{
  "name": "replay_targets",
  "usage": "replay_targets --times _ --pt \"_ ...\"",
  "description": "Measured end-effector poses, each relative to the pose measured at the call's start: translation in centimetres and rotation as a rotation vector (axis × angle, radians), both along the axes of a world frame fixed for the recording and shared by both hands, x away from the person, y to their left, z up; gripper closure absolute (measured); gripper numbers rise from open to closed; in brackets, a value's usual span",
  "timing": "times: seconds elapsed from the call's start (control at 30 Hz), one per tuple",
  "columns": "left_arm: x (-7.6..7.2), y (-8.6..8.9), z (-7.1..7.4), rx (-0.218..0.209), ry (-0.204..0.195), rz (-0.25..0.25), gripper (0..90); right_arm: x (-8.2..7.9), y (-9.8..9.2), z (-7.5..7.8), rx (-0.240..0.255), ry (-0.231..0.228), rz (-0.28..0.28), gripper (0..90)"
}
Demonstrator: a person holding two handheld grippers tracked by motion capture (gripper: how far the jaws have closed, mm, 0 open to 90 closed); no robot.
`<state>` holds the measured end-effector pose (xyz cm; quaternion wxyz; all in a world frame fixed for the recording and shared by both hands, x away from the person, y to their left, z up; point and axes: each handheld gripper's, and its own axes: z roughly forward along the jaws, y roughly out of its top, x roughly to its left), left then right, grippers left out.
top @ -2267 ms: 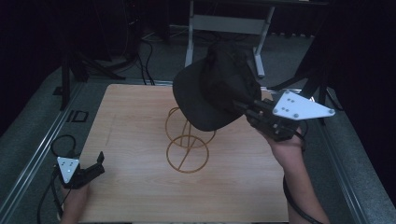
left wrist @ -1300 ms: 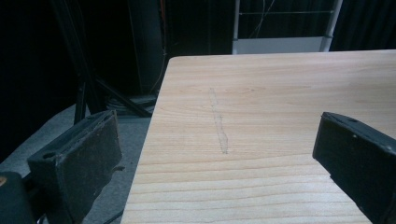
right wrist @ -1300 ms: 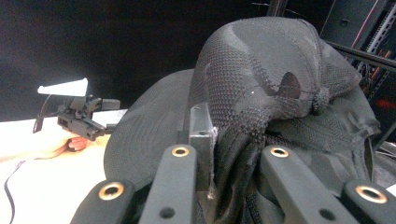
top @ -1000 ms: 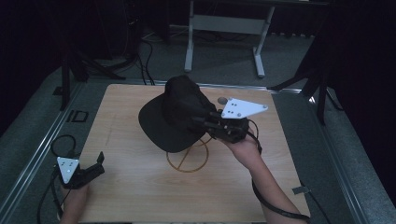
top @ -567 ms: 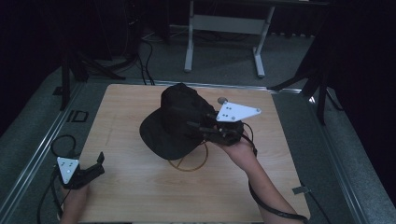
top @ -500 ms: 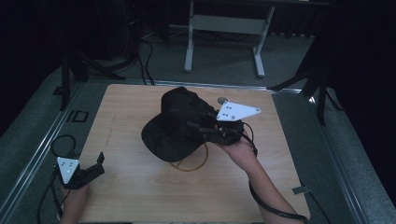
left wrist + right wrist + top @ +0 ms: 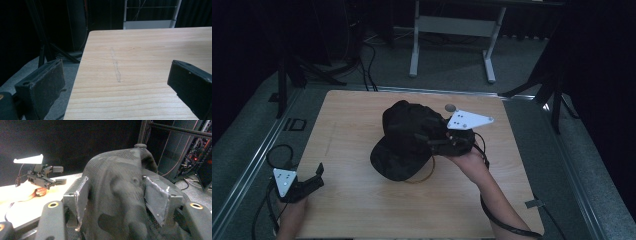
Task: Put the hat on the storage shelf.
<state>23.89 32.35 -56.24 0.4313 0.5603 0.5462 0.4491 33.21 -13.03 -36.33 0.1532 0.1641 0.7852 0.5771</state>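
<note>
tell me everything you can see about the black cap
The black cap is dark woven fabric with a rounded crown, a button on top and a brim toward the person. It sits draped over a gold wire stand mid-table, only the stand's base ring peeking out beneath. The right tongs straddle its crown; their jaws have just been opening, with fabric bunched between them and the pads seemingly off it.

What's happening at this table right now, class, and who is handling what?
A person works with a hand-held gripper in each hand at a wooden table. The right gripper has brought a black cap down over a gold wire stand in the middle of the table. Its jaws have just been opening, and the cap's fabric lies between them with the pads drawn apart from it. The left gripper rests open near the table's front left corner, holding nothing.
</note>
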Motion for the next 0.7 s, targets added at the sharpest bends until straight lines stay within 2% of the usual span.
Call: replay_targets --times 0.1,0.3,0.4,0.53,0.7 --pt "0.0 0.0 0.0 -0.001 0.000 0.000 1.6 -0.2 -0.3 -0.1 0.005 0.002 -0.027 26.0" --pt "0.0 0.0 0.0 -0.002 0.002 -0.001 1.6 -0.2 -1.3 -0.6 0.008 0.002 -0.064 26.2" --pt "0.0 0.0 0.0 -0.002 0.001 0.000 1.7 -0.2 -1.5 -0.8 -0.006 -0.003 -0.075 26.8" --pt "0.0 0.0 0.0 -0.002 0.003 -0.001 1.7 -0.3 -2.0 -0.9 0.009 0.004 -0.086 26.6" --pt "0.0 0.0 0.0 -0.002 0.001 -0.002 1.7 -0.2 -2.9 -1.0 0.023 0.007 -0.115 19.8"
